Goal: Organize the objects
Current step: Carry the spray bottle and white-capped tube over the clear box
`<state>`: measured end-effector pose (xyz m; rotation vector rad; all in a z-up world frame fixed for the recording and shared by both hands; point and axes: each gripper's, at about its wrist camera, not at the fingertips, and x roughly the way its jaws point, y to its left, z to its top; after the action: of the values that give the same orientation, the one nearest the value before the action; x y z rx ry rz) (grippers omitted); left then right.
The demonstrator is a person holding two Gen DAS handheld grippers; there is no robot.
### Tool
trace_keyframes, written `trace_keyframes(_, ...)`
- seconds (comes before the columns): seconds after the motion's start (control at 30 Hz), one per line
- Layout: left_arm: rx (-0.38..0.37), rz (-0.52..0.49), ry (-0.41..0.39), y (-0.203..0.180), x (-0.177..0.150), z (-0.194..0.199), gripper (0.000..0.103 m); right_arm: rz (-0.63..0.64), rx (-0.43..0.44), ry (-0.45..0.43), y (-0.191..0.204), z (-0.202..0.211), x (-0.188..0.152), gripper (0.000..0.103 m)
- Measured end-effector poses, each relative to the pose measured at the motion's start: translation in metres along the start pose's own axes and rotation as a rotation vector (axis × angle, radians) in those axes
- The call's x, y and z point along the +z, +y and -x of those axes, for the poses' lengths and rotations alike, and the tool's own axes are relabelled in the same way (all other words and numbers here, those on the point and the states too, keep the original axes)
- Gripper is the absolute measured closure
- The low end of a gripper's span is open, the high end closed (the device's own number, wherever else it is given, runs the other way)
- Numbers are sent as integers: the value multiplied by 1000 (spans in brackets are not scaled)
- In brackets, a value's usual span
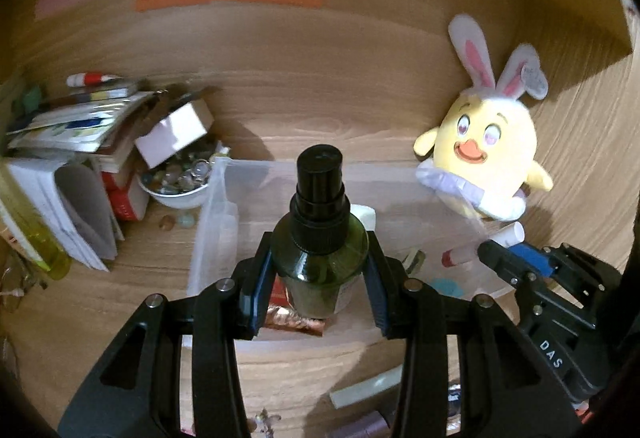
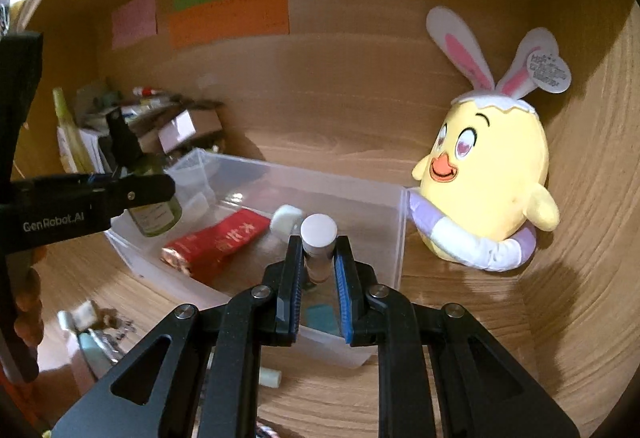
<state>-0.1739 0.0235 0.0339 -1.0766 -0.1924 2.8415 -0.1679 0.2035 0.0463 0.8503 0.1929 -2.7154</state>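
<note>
Fingers of the left gripper point(image 1: 320, 270) are pinching a dark green spray bottle point(image 1: 320, 238) with a black cap, and it hangs upright above the clear plastic bin point(image 2: 400, 238) on the desk point(image 2: 460, 338). Fingers of the right gripper point(image 2: 318, 278) are pressed on a small white-capped tube point(image 2: 319, 238), also over the bin.

I judge the task is partly done. Inside the bin already lie a red packet point(image 2: 218, 242), a white cube-like piece point(image 2: 286, 218) and a teal flat piece point(image 2: 320, 316). Both held things seem ready to go in next.

Much is left: a few small things lie on the desk in front of the bin, a pale stick point(image 2: 270, 376) among them. At the left stands a messy pile of books point(image 1: 72, 133) and a bowl of glass pebbles point(image 1: 176, 177). A yellow plush chick point(image 2: 484, 173) leans beside the bin.
</note>
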Motion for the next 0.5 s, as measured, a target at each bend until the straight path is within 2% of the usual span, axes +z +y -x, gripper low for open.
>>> trace_keyframes(0.2,3,-23,64,-4,-6,-30,62,41,-40,48,6,-19,-5,89)
trace_keyframes(0.5,0,-32,116,0,-12,-48,62,83,-10,95,23,-34,-10,89)
